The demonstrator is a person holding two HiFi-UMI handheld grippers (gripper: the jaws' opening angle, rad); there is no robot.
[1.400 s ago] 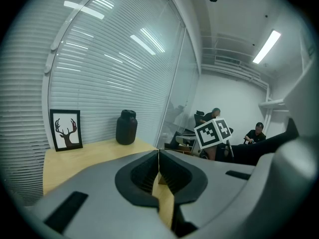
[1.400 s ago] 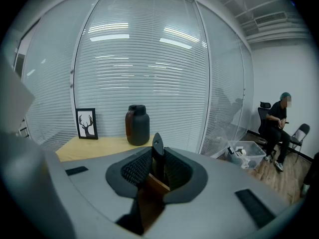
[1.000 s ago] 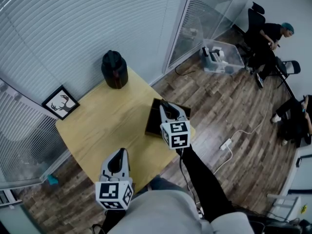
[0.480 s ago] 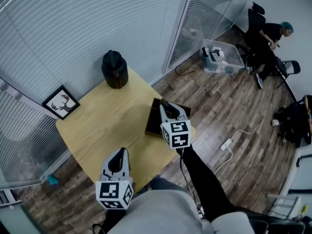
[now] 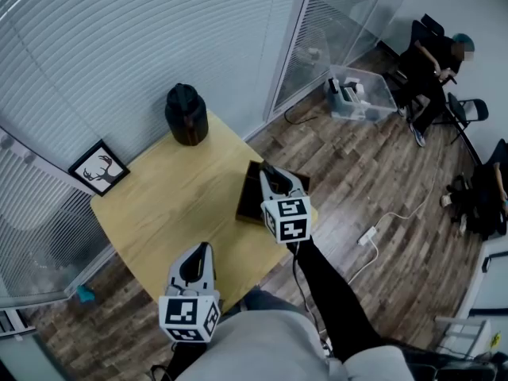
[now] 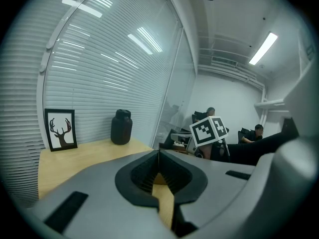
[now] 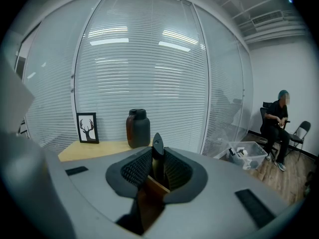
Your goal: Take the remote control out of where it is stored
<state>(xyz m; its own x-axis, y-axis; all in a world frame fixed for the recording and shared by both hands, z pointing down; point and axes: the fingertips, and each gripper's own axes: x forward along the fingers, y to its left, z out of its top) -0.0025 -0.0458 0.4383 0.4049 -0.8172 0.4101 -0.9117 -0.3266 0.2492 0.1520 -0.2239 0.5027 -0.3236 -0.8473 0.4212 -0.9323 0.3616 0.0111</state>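
A dark wooden box (image 5: 251, 198) sits at the right edge of the yellow table (image 5: 175, 189). My right gripper (image 5: 274, 175) hangs over it, shut on a thin black remote control (image 7: 157, 144) that stands up edge-on between the jaws. The box's brown edge (image 7: 149, 193) shows just below the jaws in the right gripper view. Near the table's front edge my left gripper (image 5: 198, 254) is shut with nothing in it (image 6: 159, 156). It looks across at the right gripper's marker cube (image 6: 209, 131).
A black jar (image 5: 186, 113) stands at the table's far corner and a framed deer picture (image 5: 99, 167) at its left corner, against the blinds. On the wood floor to the right are a clear plastic bin (image 5: 361, 94), a power strip (image 5: 367, 234) and seated people (image 5: 432, 62).
My left gripper has shifted very slightly to the right. The right gripper and the box stay as they were. The people in the background have moved a little.
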